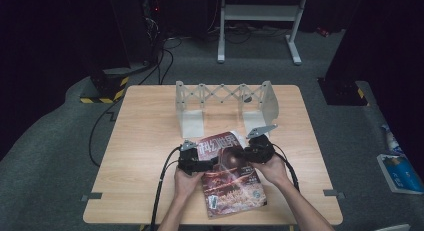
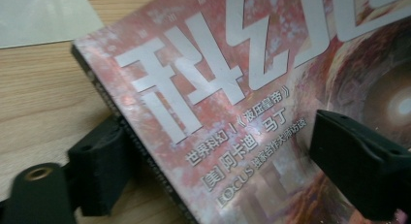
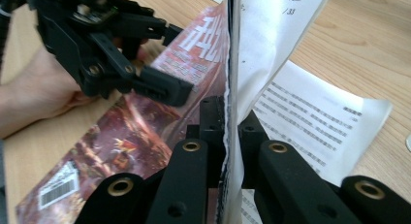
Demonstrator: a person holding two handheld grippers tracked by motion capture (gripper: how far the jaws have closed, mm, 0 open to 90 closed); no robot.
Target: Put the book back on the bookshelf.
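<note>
On the worktop (image 1: 150, 141), the right gripper (image 3: 231, 132) pinches the magazine (image 1: 231, 173) page edge to lift it, while the left gripper (image 2: 232, 156), fingers wide, straddles the spine corner to steady it.

Both forearms reach in side by side over the table's near edge. The left gripper (image 1: 202, 163) stands with jaws spread wide. The right gripper (image 1: 246, 153) is clamped tight, jaws pressed together.

Dim lab (floor cables (image 1: 165, 61), hazard-taped stands (image 1: 102, 93))
</note>
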